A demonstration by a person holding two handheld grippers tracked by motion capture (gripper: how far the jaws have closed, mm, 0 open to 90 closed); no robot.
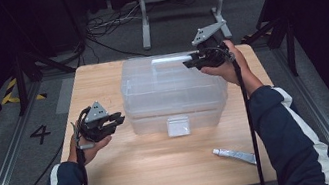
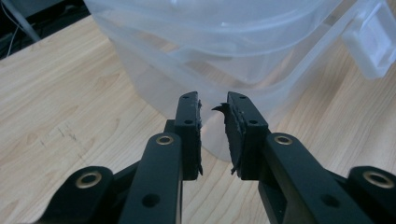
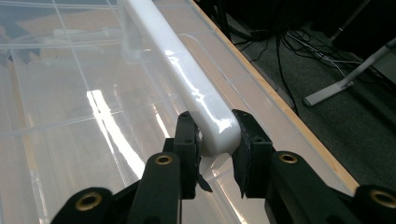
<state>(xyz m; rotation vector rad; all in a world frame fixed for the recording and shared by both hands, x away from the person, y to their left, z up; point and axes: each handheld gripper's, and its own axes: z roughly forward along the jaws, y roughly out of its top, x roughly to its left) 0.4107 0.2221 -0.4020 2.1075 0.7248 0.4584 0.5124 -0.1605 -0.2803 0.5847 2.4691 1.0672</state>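
I am watching a clear plastic storage box (image 1: pixel 173 96) sitting mid-tabletop (image 1: pixel 155 170), lid on, its front latch (image 1: pixel 178 125) facing the person. The right tool (image 1: pixel 194 62) is reaching over the box's far right corner; in the right gripper view its pads are clamping the end of the white handle bar (image 3: pixel 187 84) that runs along the lid, one pad on each side, touching. The left tool (image 1: pixel 119 119) is hovering just beside the box's left end wall, clear of it. In the left gripper view its jaws are standing close together with a narrow gap and nothing between them, the box wall (image 2: pixel 187 70) lying just past the tips. I am also noting a small silver tube (image 1: pixel 234 156) lying on the tabletop near the front right, well apart from the box.
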